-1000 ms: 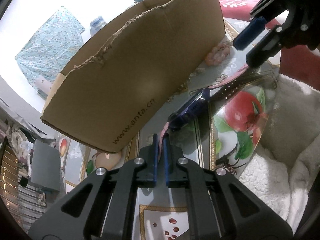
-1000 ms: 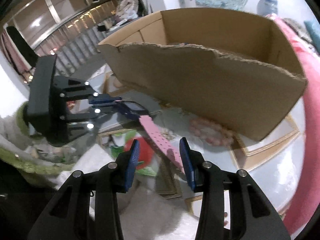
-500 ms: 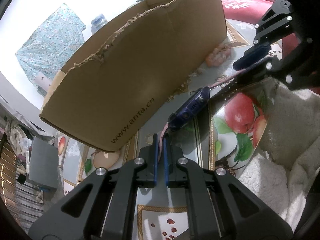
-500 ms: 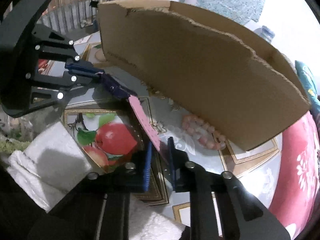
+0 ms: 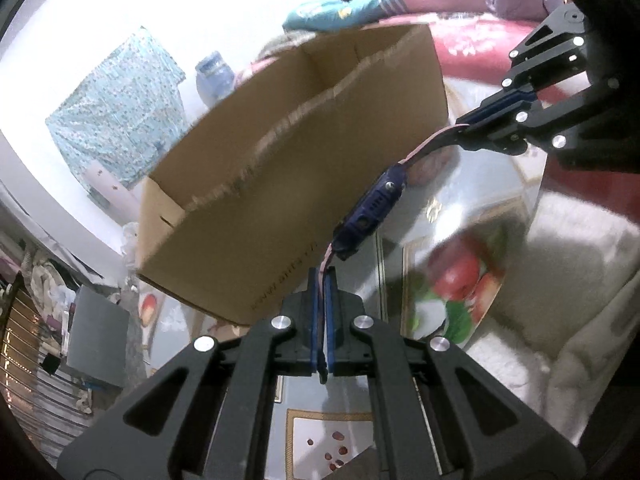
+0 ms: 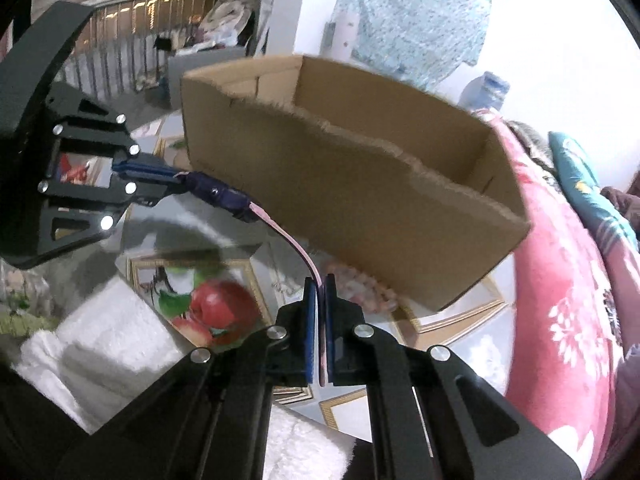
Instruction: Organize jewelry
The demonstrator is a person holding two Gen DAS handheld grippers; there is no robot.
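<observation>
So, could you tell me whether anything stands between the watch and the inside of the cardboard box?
Only the box's own torn front wall. The watch hangs in front of it, a strap end in each pair of tongs, left and right, about level with the rim.

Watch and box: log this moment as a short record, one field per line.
watch: blue case with pink strap, held off the table, stretched between both grippers
left gripper: shut on one strap end
right gripper: shut on the other strap end, fingers have just been closing
box: open cardboard, torn front edge, behind the watch; what shows of its inside looks bare
bracelet: pink beads on the table by the box
table: glossy, fruit print
</observation>
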